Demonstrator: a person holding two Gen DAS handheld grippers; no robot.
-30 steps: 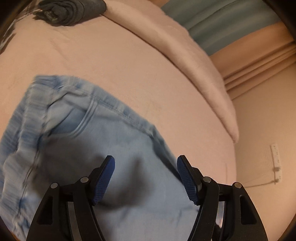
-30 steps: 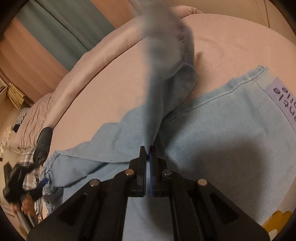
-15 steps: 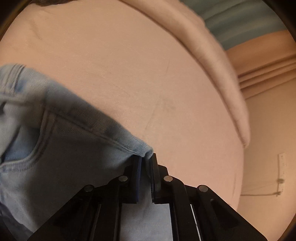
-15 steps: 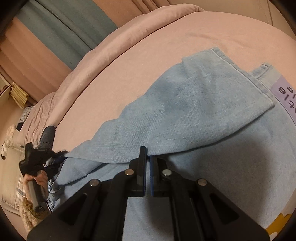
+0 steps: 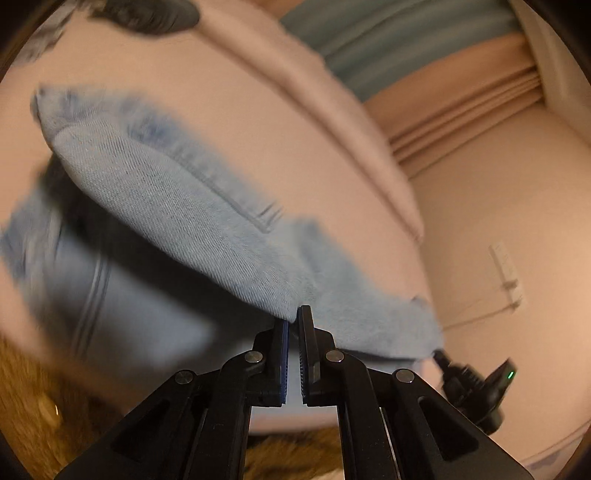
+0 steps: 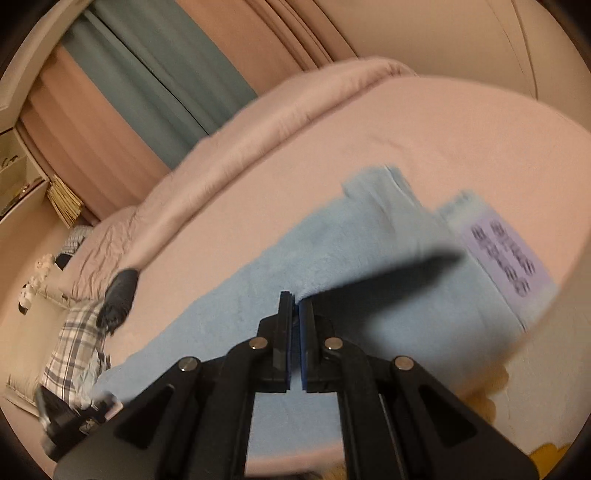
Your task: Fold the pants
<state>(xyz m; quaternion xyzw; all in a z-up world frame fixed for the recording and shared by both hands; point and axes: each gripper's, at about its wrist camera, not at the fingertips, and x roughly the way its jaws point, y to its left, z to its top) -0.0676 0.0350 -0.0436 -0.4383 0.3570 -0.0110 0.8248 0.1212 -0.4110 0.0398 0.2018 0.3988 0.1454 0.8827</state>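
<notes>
Light blue denim pants (image 5: 177,206) lie on a pink bed, blurred by motion. My left gripper (image 5: 293,325) is shut on the near edge of the pants and holds it lifted above the layer beneath. My right gripper (image 6: 295,306) is shut on another edge of the pants (image 6: 369,258), also raised; a lilac label (image 6: 509,258) shows at the right end. The right gripper (image 5: 476,387) shows at the lower right of the left wrist view, and the left gripper (image 6: 70,417) at the lower left of the right wrist view.
The pink bed (image 5: 258,110) has a rolled duvet (image 6: 258,122) along its far side. Dark folded clothes (image 5: 147,14) and a plaid garment (image 6: 74,354) lie by the bed's end. Curtains (image 6: 155,74) hang behind. A wall socket (image 5: 506,269) is at right.
Both grippers have lifted and pulled back with the pants' edge, so the fabric now hangs raised over the lower layer. The left gripper closed on the edge a second ago and stays shut.
</notes>
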